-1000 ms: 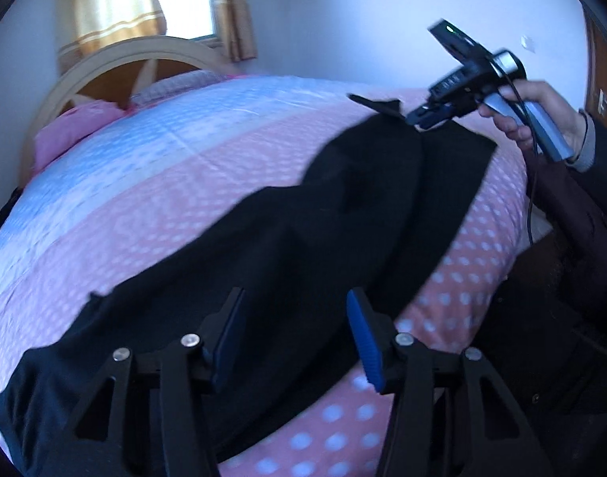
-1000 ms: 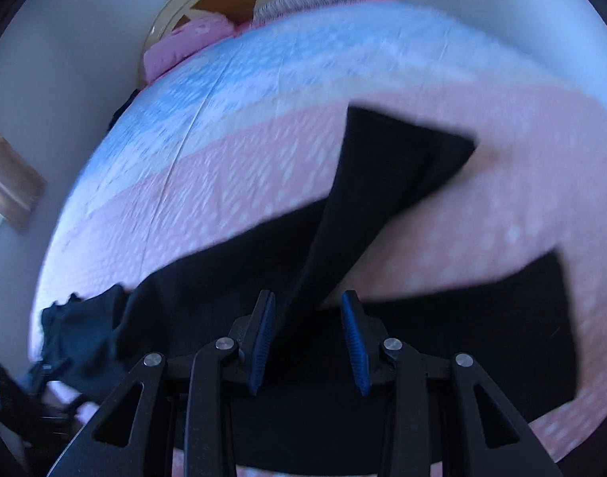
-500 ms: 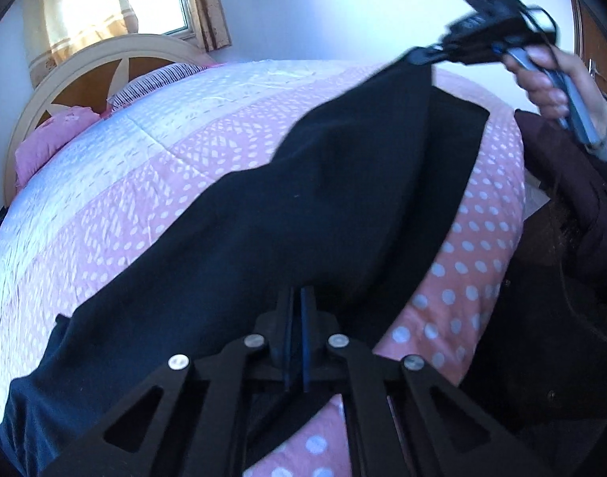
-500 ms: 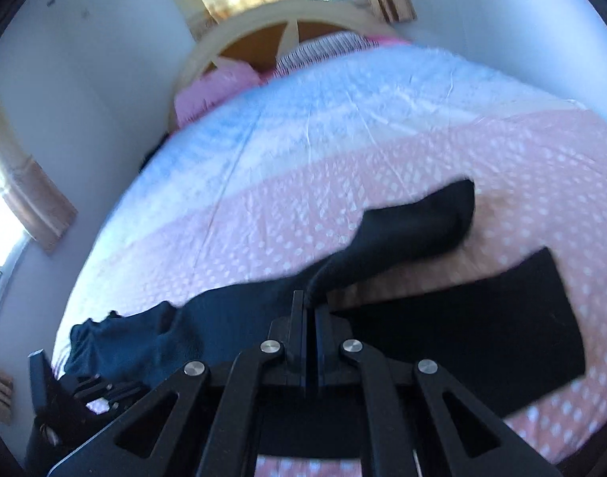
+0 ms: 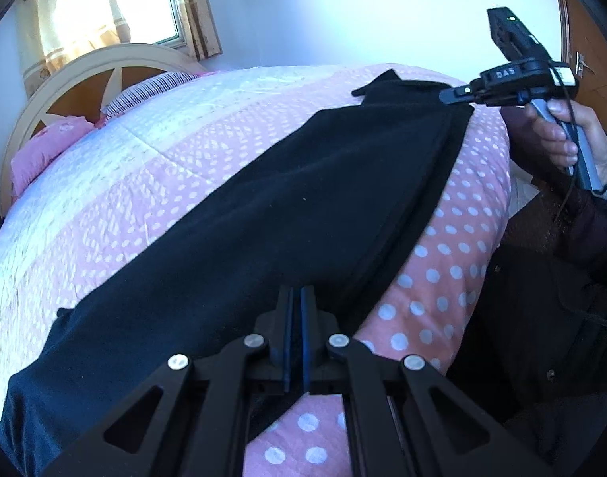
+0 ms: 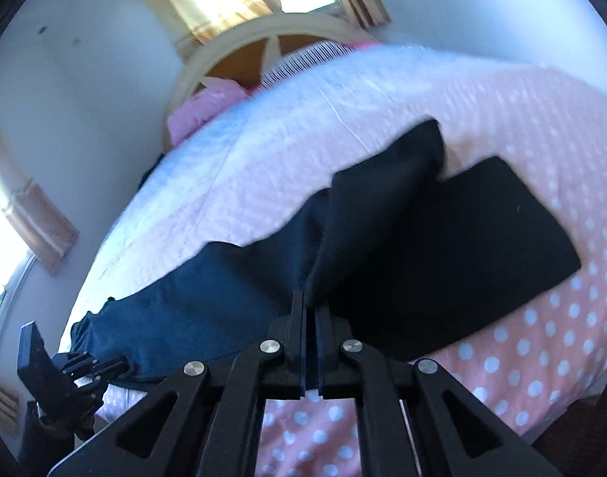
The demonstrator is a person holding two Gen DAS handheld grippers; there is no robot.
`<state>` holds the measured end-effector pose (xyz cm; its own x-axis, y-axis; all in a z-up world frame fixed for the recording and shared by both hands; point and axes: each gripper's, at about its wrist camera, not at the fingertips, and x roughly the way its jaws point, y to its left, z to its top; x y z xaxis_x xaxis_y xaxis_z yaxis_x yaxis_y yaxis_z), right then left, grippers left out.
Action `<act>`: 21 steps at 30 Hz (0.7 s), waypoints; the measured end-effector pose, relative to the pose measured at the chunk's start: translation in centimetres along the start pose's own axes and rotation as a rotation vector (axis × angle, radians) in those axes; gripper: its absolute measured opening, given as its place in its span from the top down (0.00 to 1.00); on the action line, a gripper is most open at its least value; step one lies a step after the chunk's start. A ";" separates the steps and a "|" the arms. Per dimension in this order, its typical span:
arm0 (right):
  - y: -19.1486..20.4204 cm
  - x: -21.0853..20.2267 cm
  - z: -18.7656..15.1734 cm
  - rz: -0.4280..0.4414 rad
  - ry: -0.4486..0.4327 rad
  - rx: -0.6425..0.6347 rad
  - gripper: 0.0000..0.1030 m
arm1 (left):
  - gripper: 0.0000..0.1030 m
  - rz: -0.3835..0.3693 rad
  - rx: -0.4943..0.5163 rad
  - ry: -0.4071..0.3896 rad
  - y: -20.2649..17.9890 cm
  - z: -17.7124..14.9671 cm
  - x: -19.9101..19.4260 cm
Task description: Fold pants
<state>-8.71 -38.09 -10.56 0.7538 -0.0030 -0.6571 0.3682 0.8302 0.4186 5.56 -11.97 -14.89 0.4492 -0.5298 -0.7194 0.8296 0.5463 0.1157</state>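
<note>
Black pants (image 5: 303,198) lie lengthwise along the near side of a pink dotted quilt (image 5: 442,262). My left gripper (image 5: 295,302) is shut on the upper layer near the waist end. The right gripper (image 5: 450,97), held by a hand (image 5: 561,135), pinches the far leg end. In the right wrist view my right gripper (image 6: 309,302) is shut on one leg (image 6: 383,206), lifted and draped partly over the other leg (image 6: 482,246), which lies flat. The left gripper (image 6: 120,365) shows at the waist end, lower left.
A cream headboard (image 5: 76,75), a pink pillow (image 5: 37,155) and a striped pillow (image 5: 152,87) sit at the bed's far end under a curtained window (image 5: 144,4). The person's dark clothing (image 5: 561,318) stands beside the bed's right edge. A wooden door (image 5: 589,59) is behind.
Both grippers went from open to shut on the pants. The far leg has been lifted and carried toward the near edge, now lying almost over the other leg.
</note>
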 end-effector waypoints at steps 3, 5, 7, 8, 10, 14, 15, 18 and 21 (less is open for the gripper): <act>-1.2 1.3 -1.3 -0.033 0.068 0.022 0.97 | 0.96 0.022 0.019 0.000 -0.5 -0.3 0.7; -2.0 1.7 -2.0 -0.030 0.093 0.048 0.97 | 0.93 0.028 0.021 -0.005 -0.7 -0.3 0.7; -1.9 1.0 -2.1 -0.020 0.082 0.050 0.97 | 0.88 0.027 0.004 -0.009 -0.4 -0.2 0.6; -1.6 0.2 -2.0 -0.012 0.059 0.037 0.98 | 0.81 0.026 -0.009 -0.014 -0.1 -0.2 0.4; -1.0 -0.9 -1.7 -0.017 0.026 0.009 0.98 | 0.71 0.011 -0.036 -0.028 0.5 -0.3 0.1; -2.5 1.7 -2.1 -0.065 0.106 0.035 0.97 | 0.47 -0.018 -0.079 -0.056 0.9 -0.5 -0.2; -2.9 1.8 -2.3 -0.053 0.105 0.052 0.97 | 0.45 -0.013 -0.065 -0.051 0.6 -0.6 -0.1; -2.5 1.0 -1.8 -0.046 0.093 0.022 0.88 | 0.40 0.027 -0.009 -0.015 -0.3 -1.0 0.5; -2.7 0.8 -1.8 -0.073 0.083 0.018 0.85 | 0.40 0.033 0.015 -0.025 -0.7 -1.3 0.7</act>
<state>-10.10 -39.33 -13.33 0.6769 -0.0159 -0.7359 0.4307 0.8193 0.3785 4.89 -11.87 -16.34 0.4842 -0.5282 -0.6976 0.8191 0.5538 0.1492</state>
